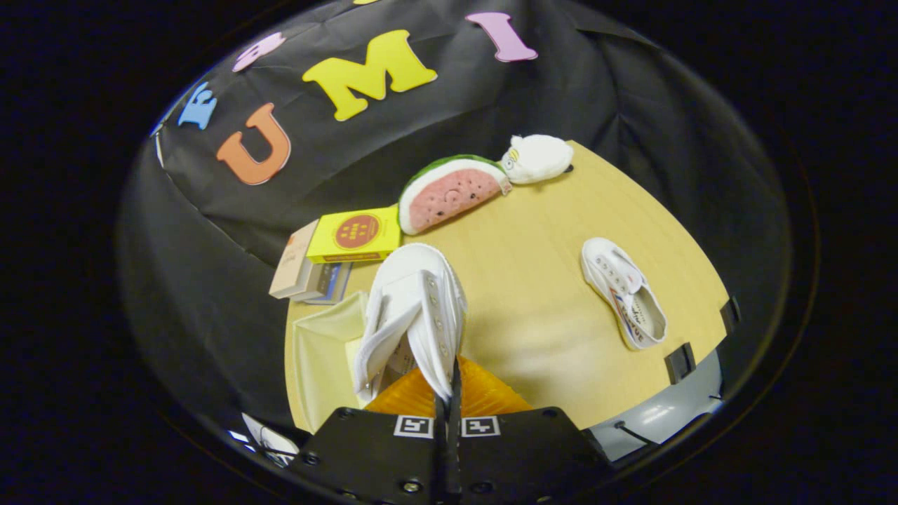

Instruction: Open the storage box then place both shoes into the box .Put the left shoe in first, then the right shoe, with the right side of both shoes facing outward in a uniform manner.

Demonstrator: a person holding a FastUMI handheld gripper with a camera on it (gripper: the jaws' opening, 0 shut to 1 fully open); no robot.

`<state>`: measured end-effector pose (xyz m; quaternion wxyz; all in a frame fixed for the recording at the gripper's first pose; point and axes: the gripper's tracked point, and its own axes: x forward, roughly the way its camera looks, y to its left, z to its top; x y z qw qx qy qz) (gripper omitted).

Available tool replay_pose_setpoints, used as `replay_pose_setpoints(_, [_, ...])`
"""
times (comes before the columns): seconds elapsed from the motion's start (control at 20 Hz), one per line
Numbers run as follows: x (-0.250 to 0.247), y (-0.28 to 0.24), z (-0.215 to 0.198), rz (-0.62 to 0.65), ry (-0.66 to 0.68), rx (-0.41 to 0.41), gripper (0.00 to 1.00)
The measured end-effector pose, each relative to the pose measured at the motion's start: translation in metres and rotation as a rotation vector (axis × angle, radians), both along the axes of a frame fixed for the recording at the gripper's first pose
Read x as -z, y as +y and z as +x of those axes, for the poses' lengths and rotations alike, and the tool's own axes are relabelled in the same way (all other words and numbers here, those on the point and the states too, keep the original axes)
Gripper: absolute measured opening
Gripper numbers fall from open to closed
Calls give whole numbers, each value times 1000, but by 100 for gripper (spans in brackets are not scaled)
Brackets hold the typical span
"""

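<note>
Between the fingers of the hand-held gripper [449,400], a white canvas shoe [415,315] hangs pinched by the edge of its upper, both fingers pressed together on the fabric, toe pointing away. Just beneath and beside it sits the pale storage box [319,354], its orange interior [484,396] showing near the fingertips. Well apart on the wooden tabletop [533,280] lies the second white shoe [624,293], on its side. Beyond the held shoe rest a yellow carton [354,235], stacked small boxes [305,273], a watermelon plush [449,193] and a white plush toy [537,158].
</note>
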<state>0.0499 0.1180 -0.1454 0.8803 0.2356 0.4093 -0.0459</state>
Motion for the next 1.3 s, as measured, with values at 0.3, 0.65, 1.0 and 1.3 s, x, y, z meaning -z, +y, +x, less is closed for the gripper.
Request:
replay_pose_setpoints(0.3, [1,115,16,27,-2,-76,0])
replay_pose_setpoints(0.65, [54,194,34,20,73,-99,0])
replay_pose_setpoints(1.0, [83,201,46,-28,50,-62,0])
replay_pose_setpoints(1.3, [95,198,45,-65,27,-71,0])
